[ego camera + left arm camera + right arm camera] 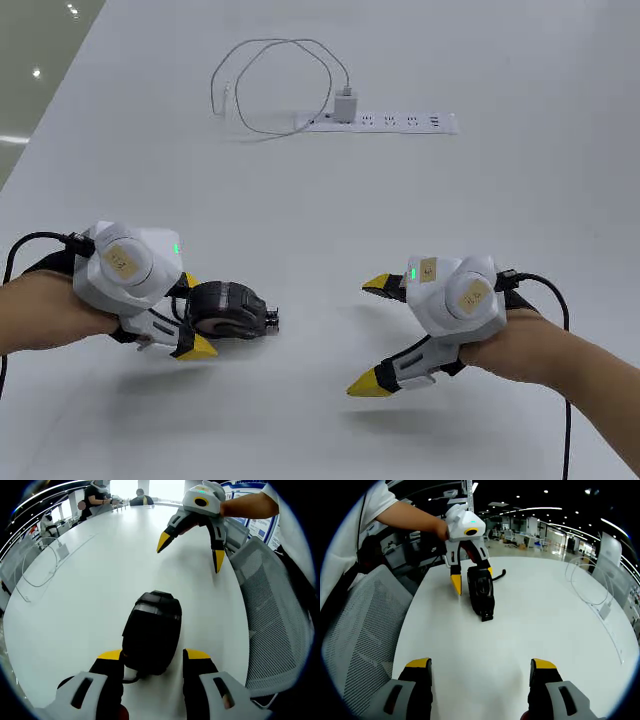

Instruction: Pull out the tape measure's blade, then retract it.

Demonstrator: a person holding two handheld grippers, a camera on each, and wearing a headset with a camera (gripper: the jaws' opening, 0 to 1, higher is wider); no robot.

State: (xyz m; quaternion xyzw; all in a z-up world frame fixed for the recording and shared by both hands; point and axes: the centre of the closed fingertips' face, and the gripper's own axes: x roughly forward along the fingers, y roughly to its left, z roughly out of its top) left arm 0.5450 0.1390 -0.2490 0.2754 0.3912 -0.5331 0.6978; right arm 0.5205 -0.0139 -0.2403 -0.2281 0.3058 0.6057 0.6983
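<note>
At the left of the head view a hand [45, 310] holds the left gripper [196, 314], with a black cord [30, 243] trailing off its back. Its yellow-tipped jaws are closed against the two sides of the black tape measure [228, 308]. The case rests on the white tabletop [320, 220] with its rear tucked between the jaws. In the left gripper view the left gripper [153, 654] flanks the tape measure [152, 632], each tip pressed against a flank of the case. The blade's end hook [272, 320] sits at the mouth of the case, facing right. A bare stretch of table lies between it and the right gripper [373, 334], well apart from the tape measure, whose jaws stand wide apart with nothing between them. The right gripper view looks past its own spread tips [481, 664] across open table to the tape measure [481, 591] and the left gripper [472, 580] beyond. Further back on the table, clear of both grippers, a looped white cable [270, 85] runs to a white charger [345, 105] plugged into a white power strip [385, 122]. A grey mesh chair [270, 620] stands at the table's edge beside the right gripper [190, 551]. People [97, 495] sit at the far end of the table.
</note>
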